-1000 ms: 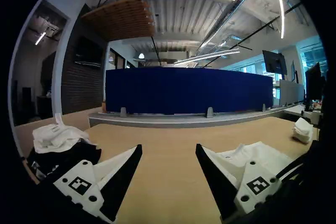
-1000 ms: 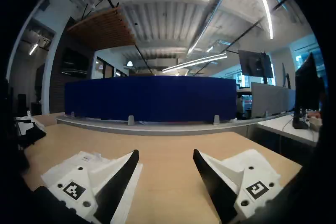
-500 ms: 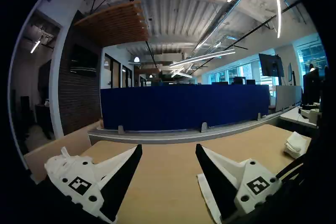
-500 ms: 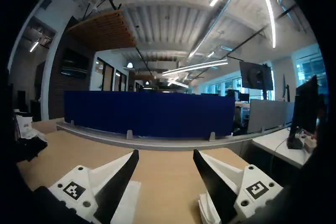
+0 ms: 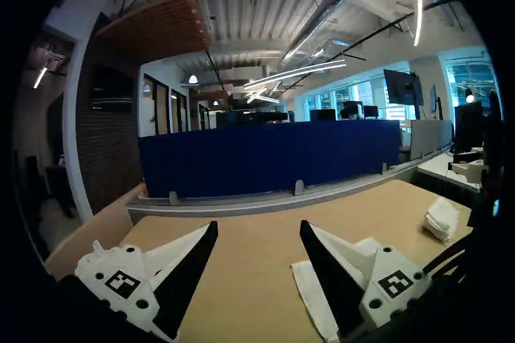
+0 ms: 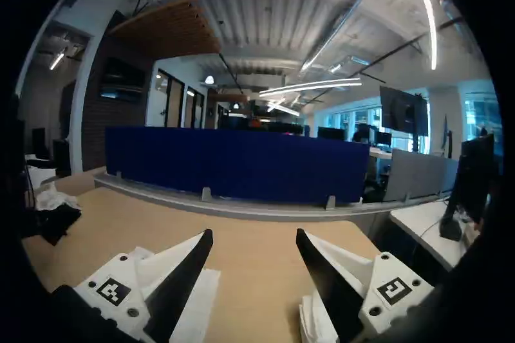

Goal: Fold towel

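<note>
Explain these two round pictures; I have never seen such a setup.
A person holds a two-finger gripper in each hand; each carries a wide-angle camera looking along its own fingers, one picture apiece. The left gripper and the right gripper are both open and hold nothing. Under them is a wooden table with a blue divider behind. A white towel lies flat on it, a folded stack sits farther right, and the right gripper view shows a heap of white and black cloth at its left.
</note>
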A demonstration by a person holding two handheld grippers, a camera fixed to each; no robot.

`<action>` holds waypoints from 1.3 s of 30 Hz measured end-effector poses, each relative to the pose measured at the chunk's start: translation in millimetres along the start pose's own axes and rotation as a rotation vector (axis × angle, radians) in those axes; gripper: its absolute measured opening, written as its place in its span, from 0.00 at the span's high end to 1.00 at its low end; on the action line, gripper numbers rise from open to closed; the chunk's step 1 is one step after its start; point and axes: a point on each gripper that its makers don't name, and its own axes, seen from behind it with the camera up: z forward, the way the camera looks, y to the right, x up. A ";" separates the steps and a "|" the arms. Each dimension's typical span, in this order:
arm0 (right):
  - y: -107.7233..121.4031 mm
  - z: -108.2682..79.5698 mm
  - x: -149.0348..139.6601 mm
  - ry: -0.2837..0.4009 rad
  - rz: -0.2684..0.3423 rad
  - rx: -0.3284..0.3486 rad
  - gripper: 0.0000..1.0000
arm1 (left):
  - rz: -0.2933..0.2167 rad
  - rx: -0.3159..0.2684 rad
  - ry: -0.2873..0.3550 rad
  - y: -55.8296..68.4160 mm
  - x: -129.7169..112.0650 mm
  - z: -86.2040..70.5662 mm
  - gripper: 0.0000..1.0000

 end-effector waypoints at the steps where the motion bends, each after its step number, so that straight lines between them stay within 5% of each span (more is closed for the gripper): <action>1: -3.1 -0.2 1.0 -0.007 -0.010 0.015 0.00 | 0.004 -0.016 -0.010 3.1 -0.3 0.7 0.06; 15: -47.1 -3.7 -11.4 -0.160 -0.118 0.236 0.00 | 0.051 -0.207 -0.146 42.0 -16.2 -0.2 0.06; 39: -71.7 -15.1 -109.6 -0.386 -0.147 0.361 0.00 | 0.128 -0.333 -0.347 79.9 -112.6 -7.2 0.06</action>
